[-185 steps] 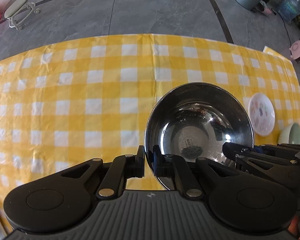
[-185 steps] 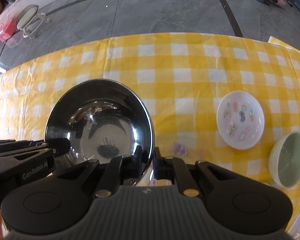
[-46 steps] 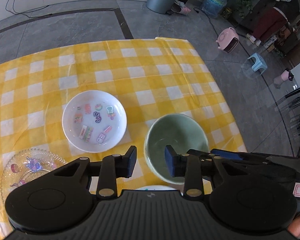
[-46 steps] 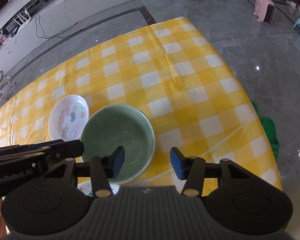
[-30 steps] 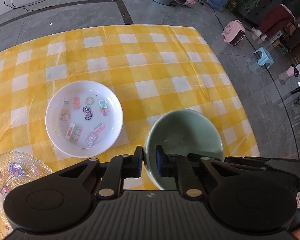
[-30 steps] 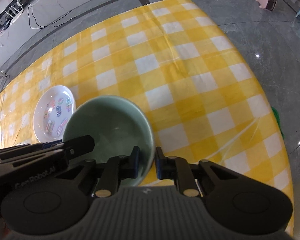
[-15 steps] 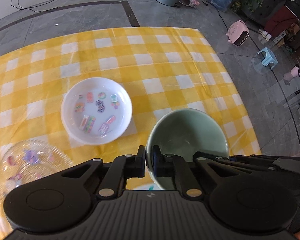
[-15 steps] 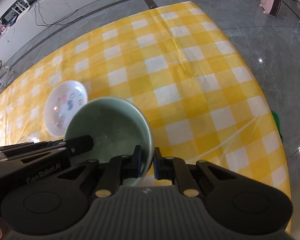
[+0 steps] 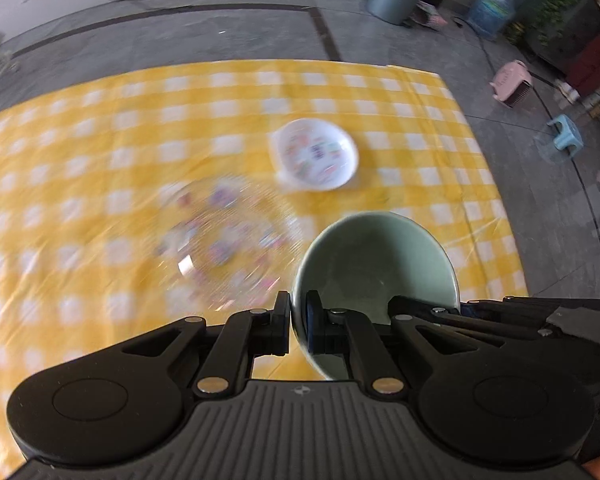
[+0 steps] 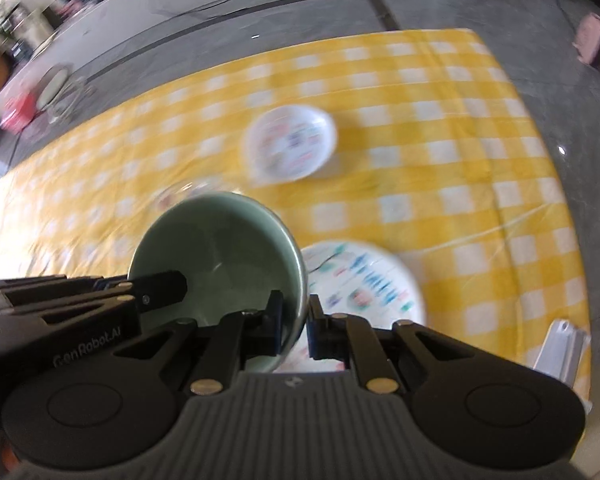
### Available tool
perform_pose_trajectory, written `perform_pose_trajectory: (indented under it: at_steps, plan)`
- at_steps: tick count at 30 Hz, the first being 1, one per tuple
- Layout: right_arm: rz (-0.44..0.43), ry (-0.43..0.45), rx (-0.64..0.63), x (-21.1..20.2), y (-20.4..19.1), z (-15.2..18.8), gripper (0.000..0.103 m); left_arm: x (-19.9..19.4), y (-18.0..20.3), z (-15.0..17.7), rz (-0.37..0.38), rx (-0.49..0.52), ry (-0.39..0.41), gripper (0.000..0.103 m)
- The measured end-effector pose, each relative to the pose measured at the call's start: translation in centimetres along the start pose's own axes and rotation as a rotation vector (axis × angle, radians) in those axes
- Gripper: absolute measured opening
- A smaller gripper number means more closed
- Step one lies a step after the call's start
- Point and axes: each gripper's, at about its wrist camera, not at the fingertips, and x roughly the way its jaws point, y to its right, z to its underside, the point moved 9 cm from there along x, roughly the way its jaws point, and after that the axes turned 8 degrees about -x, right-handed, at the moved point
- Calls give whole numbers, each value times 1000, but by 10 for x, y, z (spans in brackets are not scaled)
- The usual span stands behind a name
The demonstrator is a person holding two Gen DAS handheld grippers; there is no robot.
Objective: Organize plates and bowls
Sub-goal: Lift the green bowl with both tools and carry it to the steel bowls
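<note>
Green bowl (image 9: pixel 374 264) carried clear of the checked tablecloth (image 9: pixel 100 128), pinched at opposite rim edges.

I clamp its left rim with my left gripper (image 9: pixel 298 326) and its right rim with my right gripper (image 10: pixel 294 322), so it stays balanced above the glass plate (image 9: pixel 220 236); the white dish (image 9: pixel 316 154) lies farther off.

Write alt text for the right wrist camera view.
The right hand-held gripper pinches the rim of a pale green ceramic bowl, the left hand-held gripper gripping its opposite rim, above a yellow checked tablecloth with two white patterned plates, all motion-blurred.
</note>
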Motion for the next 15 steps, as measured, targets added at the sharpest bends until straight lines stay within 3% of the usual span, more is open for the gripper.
perform_pose_trajectory:
  at_steps: [8, 15]
  plan:
    - [-62, -6, -140, -28, -97, 40, 10, -59, -70, 47, -82, -68, 39, 7]
    - [-103, -55, -241, -20, -167, 76, 10, -64, -122, 84, -125, -139, 8, 8]
